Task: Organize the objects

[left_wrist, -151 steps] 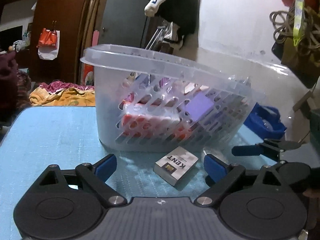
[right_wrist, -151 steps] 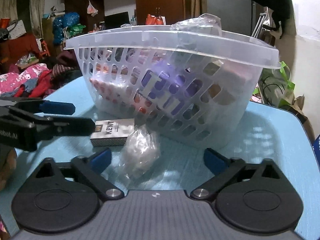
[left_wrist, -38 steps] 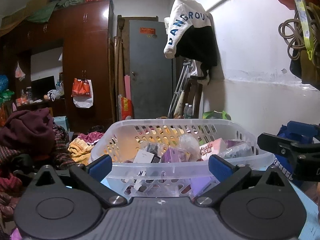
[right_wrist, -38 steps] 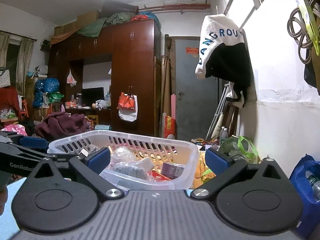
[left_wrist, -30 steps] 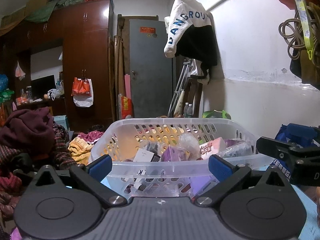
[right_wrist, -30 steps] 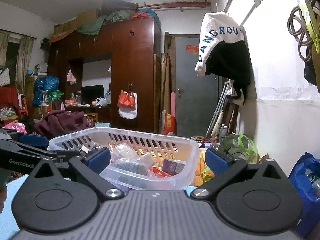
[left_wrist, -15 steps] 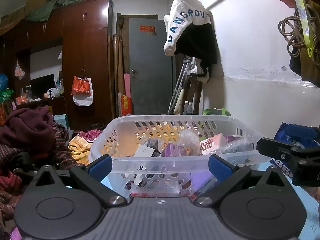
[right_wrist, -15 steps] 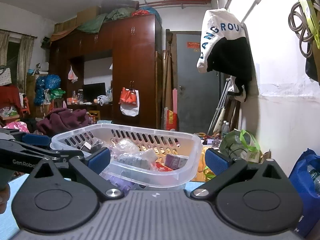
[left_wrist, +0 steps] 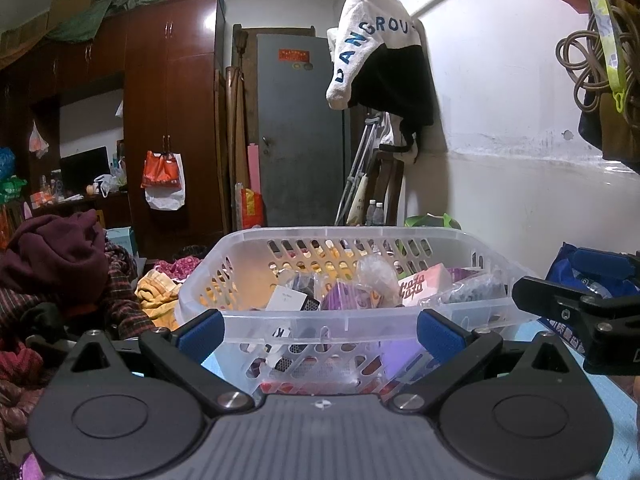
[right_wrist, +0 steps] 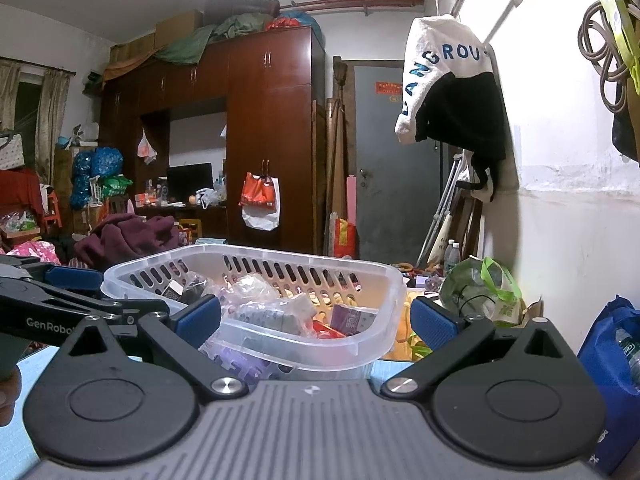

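Two grippers hang level in front of a clear plastic slotted basket (left_wrist: pixel 280 316), both with jaws spread wide and holding nothing.

From the left wrist view, the left gripper (left_wrist: pixel 318 330) faces the near long wall of the basket, its blue-padded fingertips (left_wrist: pixel 198 334) standing apart at either end of that wall, close to the rim without my being able to tell whether they touch it. The basket stands upright on a light blue tabletop (left_wrist: pixel 624 412) and is packed with small goods: a white card-like box (left_wrist: pixel 286 300), a purple packet (left_wrist: pixel 344 298), a crumpled clear plastic bag (left_wrist: pixel 374 276), a pink box with dark lettering (left_wrist: pixel 420 286) and a clear bag of dark bits (left_wrist: pixel 474 290). The right gripper (left_wrist: pixel 576 312) pokes in from the right edge, just beside the basket's right end. A white and black garment with blue letters (left_wrist: pixel 380 56) hangs on the wall behind, beside a grey metal door (left_wrist: pixel 300 136).

From the right wrist view, the right gripper (right_wrist: pixel 316 320) looks at the basket (right_wrist: pixel 328 354) from its corner, the near rim curving between the open fingers. Inside lie the crumpled clear bag (right_wrist: pixel 256 290), a wrapped grey-white bundle (right_wrist: pixel 276 314) and a purple packet (right_wrist: pixel 352 320). The left gripper (right_wrist: pixel 60 304), black with blue pads, reaches in from the left, its tips close against the basket's left side. A dark red wooden wardrobe (right_wrist: pixel 272 140) fills the back of the room, with an orange and white plastic bag (right_wrist: pixel 260 200) hanging on its door. A blue bag (right_wrist: pixel 612 364) sits low on the right.
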Motion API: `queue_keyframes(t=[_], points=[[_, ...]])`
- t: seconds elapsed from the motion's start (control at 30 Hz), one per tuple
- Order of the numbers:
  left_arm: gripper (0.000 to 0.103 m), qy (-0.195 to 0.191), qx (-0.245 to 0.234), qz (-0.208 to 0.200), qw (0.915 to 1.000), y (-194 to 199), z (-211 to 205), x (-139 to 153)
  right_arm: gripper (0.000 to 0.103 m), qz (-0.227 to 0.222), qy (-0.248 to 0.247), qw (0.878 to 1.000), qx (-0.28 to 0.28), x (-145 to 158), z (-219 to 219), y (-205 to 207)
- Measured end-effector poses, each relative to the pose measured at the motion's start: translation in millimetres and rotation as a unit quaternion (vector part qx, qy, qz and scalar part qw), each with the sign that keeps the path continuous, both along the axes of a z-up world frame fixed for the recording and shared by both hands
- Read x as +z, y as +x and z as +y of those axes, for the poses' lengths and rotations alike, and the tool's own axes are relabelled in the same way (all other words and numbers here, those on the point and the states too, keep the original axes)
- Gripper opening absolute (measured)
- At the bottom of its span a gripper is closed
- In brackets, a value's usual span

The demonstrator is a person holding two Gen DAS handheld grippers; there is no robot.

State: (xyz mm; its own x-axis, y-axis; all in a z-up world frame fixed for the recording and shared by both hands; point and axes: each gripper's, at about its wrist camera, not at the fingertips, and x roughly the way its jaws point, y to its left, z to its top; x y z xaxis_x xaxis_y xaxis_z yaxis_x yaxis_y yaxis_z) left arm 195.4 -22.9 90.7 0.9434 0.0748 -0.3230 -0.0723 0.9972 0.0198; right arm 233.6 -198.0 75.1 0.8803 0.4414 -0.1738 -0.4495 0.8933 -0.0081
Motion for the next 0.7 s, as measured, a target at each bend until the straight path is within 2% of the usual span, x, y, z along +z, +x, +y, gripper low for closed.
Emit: queue_keyframes(t=[0.7], points=[[0.103,-0.001,-0.002,0.005,1.0000,1.3,-0.4,-2.6,0.103,0.004,-0.002,1.000,-0.001,-3.0,-1.1,0.4]])
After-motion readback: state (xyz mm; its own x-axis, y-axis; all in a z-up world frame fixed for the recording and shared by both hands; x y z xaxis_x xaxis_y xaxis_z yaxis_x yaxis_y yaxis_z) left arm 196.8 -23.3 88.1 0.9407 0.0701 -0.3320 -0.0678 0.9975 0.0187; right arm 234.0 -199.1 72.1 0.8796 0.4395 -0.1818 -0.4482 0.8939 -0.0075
